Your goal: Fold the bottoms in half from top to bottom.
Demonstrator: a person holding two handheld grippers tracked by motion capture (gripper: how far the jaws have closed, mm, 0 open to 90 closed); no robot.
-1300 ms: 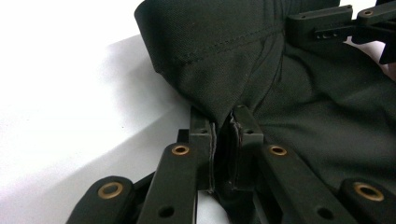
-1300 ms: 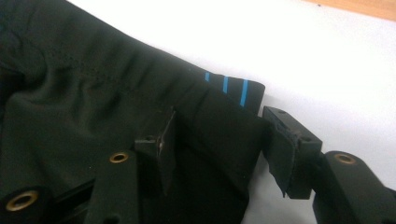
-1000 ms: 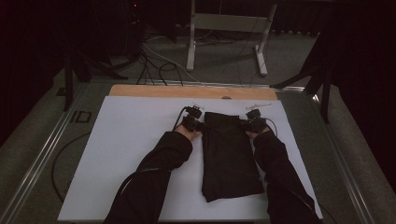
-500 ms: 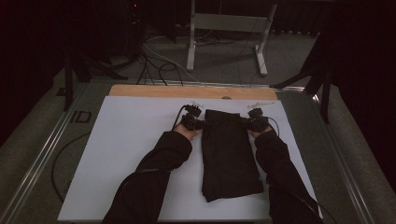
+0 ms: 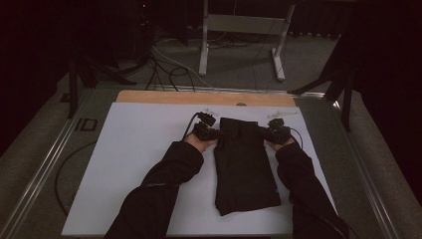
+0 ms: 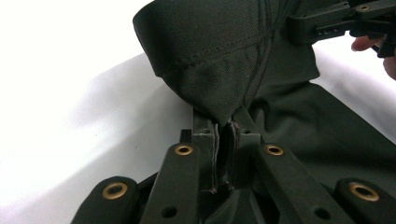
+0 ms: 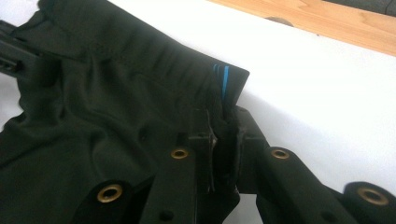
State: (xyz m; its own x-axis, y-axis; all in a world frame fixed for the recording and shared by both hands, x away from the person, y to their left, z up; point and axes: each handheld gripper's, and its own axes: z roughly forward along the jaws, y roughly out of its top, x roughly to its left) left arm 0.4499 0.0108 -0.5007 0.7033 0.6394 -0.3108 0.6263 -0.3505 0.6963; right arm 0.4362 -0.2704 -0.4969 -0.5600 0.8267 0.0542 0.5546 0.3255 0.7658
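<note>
A black folded garment [image 5: 246,167] lies lengthwise on the white sheet [image 5: 139,159], its far end between my two grippers. My left gripper [image 5: 213,132] is shut on the garment's far left corner; in the left gripper view the dark cloth [image 6: 219,70] is pinched between the jaws and lifted off the sheet. My right gripper [image 5: 266,133] is shut on the far right corner, where the cloth [image 7: 116,107] shows a small blue striped tag [image 7: 222,77]. The left gripper view also shows the right gripper [image 6: 336,21] farther off with a fingertip beside it.
The white sheet covers a table with a wooden strip [image 5: 204,98] along its far edge. Metal rails [image 5: 45,164] run down both sides. Cables [image 5: 164,69] and a white stand [image 5: 239,35] sit on the floor beyond.
Both grippers have risen slightly with the garment's far edge, pulling its corners up off the sheet.
</note>
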